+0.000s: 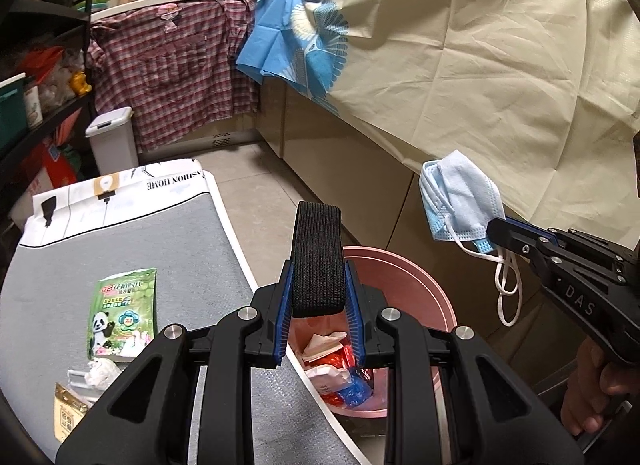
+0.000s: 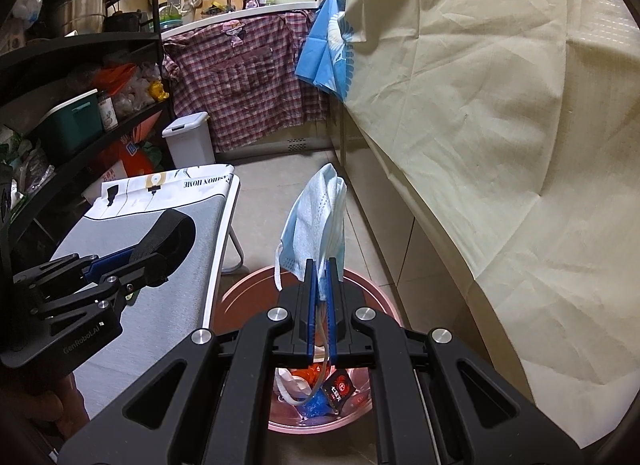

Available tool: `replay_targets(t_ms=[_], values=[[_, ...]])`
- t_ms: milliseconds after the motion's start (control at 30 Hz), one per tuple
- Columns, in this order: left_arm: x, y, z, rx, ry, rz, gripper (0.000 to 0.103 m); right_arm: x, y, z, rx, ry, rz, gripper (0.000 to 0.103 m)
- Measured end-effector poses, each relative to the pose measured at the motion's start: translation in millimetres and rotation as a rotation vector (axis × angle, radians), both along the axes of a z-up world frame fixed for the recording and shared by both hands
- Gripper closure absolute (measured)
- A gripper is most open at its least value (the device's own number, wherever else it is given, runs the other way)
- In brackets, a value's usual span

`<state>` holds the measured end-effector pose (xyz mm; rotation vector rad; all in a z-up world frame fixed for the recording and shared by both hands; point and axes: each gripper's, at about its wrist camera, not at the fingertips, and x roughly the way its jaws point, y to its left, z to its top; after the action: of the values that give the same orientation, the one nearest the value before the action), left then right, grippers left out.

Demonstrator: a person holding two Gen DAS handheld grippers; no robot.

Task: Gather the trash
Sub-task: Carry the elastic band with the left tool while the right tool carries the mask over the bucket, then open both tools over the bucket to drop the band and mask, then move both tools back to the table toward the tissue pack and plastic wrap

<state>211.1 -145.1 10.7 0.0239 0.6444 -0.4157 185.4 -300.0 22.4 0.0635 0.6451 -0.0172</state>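
My left gripper (image 1: 318,285) is shut on a black elastic band (image 1: 317,253) and holds it over the near rim of a pink bin (image 1: 432,289), by the grey table's edge; it also shows in the right wrist view (image 2: 160,253) with the band (image 2: 170,235). My right gripper (image 2: 320,277) is shut on a light blue face mask (image 2: 316,221) above the pink bin (image 2: 248,285); it shows in the left wrist view (image 1: 494,231) with the mask (image 1: 460,197). The bin holds wrappers. A green panda packet (image 1: 120,313) and a crumpled wrapper (image 1: 100,373) lie on the table.
The grey table (image 1: 168,249) stands left of the bin. A counter draped in cream cloth (image 1: 500,65) runs along the right. A white lidded bin (image 1: 110,137), a plaid shirt (image 1: 176,73) and black shelves (image 2: 80,65) stand at the back.
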Motion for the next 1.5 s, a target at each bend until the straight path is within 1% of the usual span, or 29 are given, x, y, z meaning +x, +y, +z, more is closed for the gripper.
replay_targets(t_ms=[500,567,600,633,667,700,733,967,1167,1367,1500], values=[[9,-9,-8,-0.007,0.022,-0.024,0.079,4,-2,-5,-0.014,0.018,-0.003,0.098],[11,-12,-8,-0.007,0.027,-0.039,0.079,7,-2,-6,-0.014,0.029,-0.004,0.094],[12,-14,-9,-0.006,0.035,-0.045,0.077,8,-3,-8,-0.015,0.034,-0.007,0.094],[13,-15,-11,-0.005,0.047,-0.054,0.073,10,-3,-10,-0.020,0.050,-0.011,0.088],[14,-15,-11,-0.006,0.053,-0.054,0.070,12,-3,-12,-0.025,0.062,-0.014,0.082],[13,-14,-11,-0.014,0.049,-0.053,0.069,13,-4,-13,-0.031,0.069,-0.022,0.068],[12,-12,-11,-0.022,0.049,-0.053,0.069,13,-4,-13,-0.035,0.068,-0.029,0.060],[10,2,-8,-0.050,0.054,-0.028,0.069,11,-10,-13,-0.021,0.057,-0.050,0.059],[4,17,-3,-0.050,0.042,-0.005,0.069,10,-8,-11,-0.013,0.037,-0.040,0.059],[-4,42,2,-0.045,0.028,0.031,0.069,5,2,-8,-0.019,0.009,-0.006,0.059],[-13,69,2,-0.025,0.020,0.069,0.069,2,14,-6,-0.029,-0.004,0.030,0.059]])
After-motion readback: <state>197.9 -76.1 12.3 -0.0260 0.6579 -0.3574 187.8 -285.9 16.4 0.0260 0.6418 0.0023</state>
